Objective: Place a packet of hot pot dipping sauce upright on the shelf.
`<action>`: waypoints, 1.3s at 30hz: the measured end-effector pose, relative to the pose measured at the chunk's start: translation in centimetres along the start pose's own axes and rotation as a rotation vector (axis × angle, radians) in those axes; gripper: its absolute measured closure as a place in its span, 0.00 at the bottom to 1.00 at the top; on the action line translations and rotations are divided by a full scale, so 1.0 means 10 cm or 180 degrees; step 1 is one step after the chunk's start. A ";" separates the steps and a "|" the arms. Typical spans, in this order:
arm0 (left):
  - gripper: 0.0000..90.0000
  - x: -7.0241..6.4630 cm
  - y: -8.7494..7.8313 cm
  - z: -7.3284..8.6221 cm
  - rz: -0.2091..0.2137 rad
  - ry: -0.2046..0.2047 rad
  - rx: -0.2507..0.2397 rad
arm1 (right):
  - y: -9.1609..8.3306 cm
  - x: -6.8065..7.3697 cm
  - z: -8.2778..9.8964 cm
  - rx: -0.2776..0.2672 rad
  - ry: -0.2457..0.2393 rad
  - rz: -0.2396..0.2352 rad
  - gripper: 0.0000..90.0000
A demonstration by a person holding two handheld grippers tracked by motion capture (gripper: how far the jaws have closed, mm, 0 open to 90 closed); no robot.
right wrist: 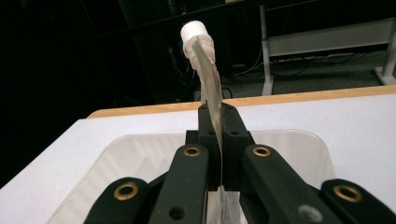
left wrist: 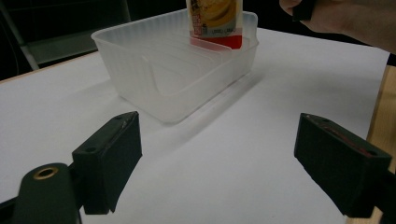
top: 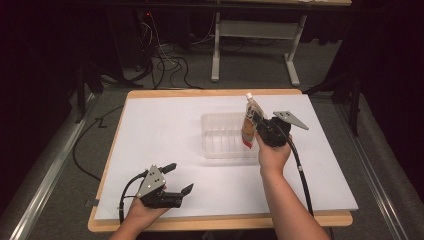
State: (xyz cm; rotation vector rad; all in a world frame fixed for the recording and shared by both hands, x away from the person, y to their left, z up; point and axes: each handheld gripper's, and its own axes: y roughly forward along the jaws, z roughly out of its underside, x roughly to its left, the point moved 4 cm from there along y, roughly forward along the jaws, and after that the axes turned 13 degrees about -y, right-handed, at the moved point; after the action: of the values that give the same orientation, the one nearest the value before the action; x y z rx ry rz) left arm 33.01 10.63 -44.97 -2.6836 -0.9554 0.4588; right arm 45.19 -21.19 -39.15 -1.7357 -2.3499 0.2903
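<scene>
Over the clear bin, right tongs clamp a pouch; left tongs gape empty.

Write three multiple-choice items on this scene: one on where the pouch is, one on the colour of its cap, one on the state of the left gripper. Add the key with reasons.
1. Where is the pouch?
A. Flat on the white sheet
B. Held upright over the clear bin
C. On the floor

2. What colour is the pouch's cap?
A. White
B. Green
C. Black

3. How is the left gripper?
A. Shut on the pouch
B. Shut on the bin's rim
C. Open and holding nothing

Key: B, the right gripper pinches the pouch, whose bottom edge hangs at the bin's right end; A, the cap shows white in the right gripper view; C, its jaws stand wide apart over the bare sheet.
</scene>
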 end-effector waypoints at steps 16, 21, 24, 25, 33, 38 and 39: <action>0.17 0.00 0.01 0.00 0.0015 -0.0013 0.0002 | 0.16 0.07 0.10 -0.0030 -0.0093 0.0025 1.00; 0.17 0.00 0.00 0.00 0.0017 -0.0007 0.0007 | 0.20 0.09 0.17 -0.0025 -0.0132 0.0013 1.00; 0.17 0.01 0.00 0.00 0.0011 -0.0006 0.0006 | 0.20 0.09 0.21 -0.0019 -0.0142 0.0017 1.00; 0.17 0.00 0.01 0.00 0.0016 -0.0007 0.0008 | 0.21 0.09 0.23 -0.0012 -0.0146 0.0005 1.00; 0.17 0.00 0.01 0.01 0.0020 0.0013 0.0017 | 0.17 0.09 0.34 0.0040 -0.0252 -0.0007 1.00; 0.17 0.00 0.01 0.00 0.0022 0.0019 0.0016 | 0.11 0.11 0.37 0.0088 -0.0326 -0.0032 1.00; 0.17 -0.01 0.01 0.00 0.0021 0.0021 0.0018 | 0.10 0.11 0.37 0.0093 -0.0327 -0.0037 0.99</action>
State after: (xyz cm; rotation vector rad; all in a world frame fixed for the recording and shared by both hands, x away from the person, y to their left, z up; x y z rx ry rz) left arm 33.03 10.52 -45.01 -2.6824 -0.9423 0.4531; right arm 44.75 -19.93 -42.97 -1.7324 -2.4128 0.4196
